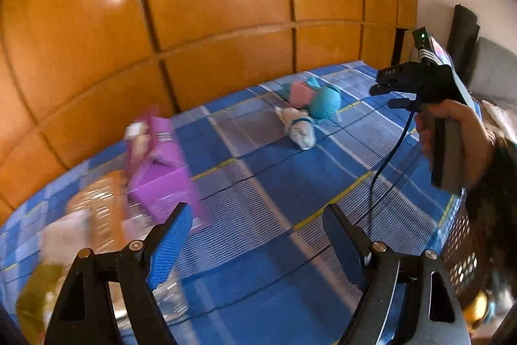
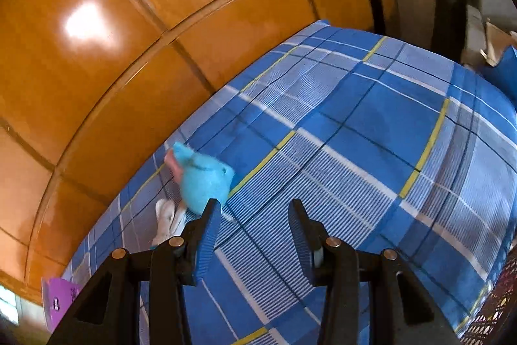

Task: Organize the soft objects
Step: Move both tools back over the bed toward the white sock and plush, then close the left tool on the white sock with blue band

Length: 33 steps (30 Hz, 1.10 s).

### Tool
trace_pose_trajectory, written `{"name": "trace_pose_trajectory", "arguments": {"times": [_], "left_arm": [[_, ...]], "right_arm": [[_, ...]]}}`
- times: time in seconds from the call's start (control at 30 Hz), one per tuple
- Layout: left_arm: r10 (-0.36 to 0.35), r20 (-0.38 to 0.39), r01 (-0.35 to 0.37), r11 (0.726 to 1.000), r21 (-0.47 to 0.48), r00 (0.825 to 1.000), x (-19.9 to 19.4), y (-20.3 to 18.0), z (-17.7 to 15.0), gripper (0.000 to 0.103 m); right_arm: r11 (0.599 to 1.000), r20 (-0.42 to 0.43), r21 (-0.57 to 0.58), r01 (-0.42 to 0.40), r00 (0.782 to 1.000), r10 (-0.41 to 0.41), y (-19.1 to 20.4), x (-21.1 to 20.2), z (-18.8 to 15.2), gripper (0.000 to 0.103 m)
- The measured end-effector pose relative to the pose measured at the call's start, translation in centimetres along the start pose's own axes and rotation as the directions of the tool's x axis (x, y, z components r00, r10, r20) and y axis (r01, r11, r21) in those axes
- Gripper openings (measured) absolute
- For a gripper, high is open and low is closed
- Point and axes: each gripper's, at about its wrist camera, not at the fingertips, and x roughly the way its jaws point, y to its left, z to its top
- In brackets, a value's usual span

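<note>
Two soft toys are seen on the blue plaid bedspread (image 2: 371,125), near its far edge by the orange wooden wardrobe (image 1: 194,5): a turquoise-and-pink plush (image 1: 318,97) and a small white plush (image 1: 299,126), touching. Both lie beyond the left gripper (image 1: 255,235), whose jaws are spread wide and empty. The right gripper (image 2: 255,231) is partly open, nothing held; the turquoise plush lies just past its left finger.
</note>
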Motion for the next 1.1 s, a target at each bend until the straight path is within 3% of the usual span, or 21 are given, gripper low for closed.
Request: {"name": "trace_pose_trajectory", "arguments": {"times": [0.4, 0.73, 0.77, 0.8, 0.87, 0.9, 1.0, 1.1], "left_arm": [[-0.096, -0.112, 0.08, 0.988, -0.135, 0.989, 14.0, -2.4, 7.2, 0.087], [-0.102, -0.179, 0.084, 0.991, -0.108, 0.978, 23.4, -4.3, 10.8, 0.086], [-0.095, -0.188, 0.077, 0.992, -0.104, 0.978, 24.2, -4.4, 10.9, 0.083], [-0.103, -0.199, 0.083, 0.991, -0.107, 0.975, 25.0, -4.4, 10.9, 0.069], [-0.15, -0.235, 0.123, 0.984, -0.125, 0.96, 26.6, -4.4, 10.6, 0.052], [-0.144, -0.219, 0.12, 0.986, -0.117, 0.965, 26.4, -4.5, 10.4, 0.046], [-0.147, -0.196, 0.13, 0.986, -0.1, 0.97, 25.0, -4.9, 9.5, 0.038], [-0.126, -0.188, 0.108, 0.989, -0.105, 0.974, 22.8, -4.6, 7.9, 0.037]], "right_arm": [[0.995, -0.066, 0.028, -0.093, 0.993, 0.095, 0.3, 0.6, -0.6, 0.043], [0.99, -0.108, 0.017, -0.143, 0.984, 0.144, 1.1, 1.0, -0.8, 0.043], [0.989, -0.111, 0.015, -0.145, 0.983, 0.146, 1.1, 1.1, -0.8, 0.043], [0.989, -0.113, 0.015, -0.146, 0.983, 0.146, 1.1, 1.1, -0.8, 0.043], [0.989, -0.115, 0.008, -0.149, 0.982, 0.149, 1.2, 1.2, -0.9, 0.044], [0.989, -0.114, 0.004, -0.148, 0.982, 0.148, 1.3, 1.2, -0.9, 0.043], [0.988, -0.113, -0.008, -0.152, 0.982, 0.15, 1.5, 1.2, -1.0, 0.043], [0.987, -0.127, -0.027, -0.161, 0.98, 0.157, 1.8, 1.3, -1.2, 0.043]]}}
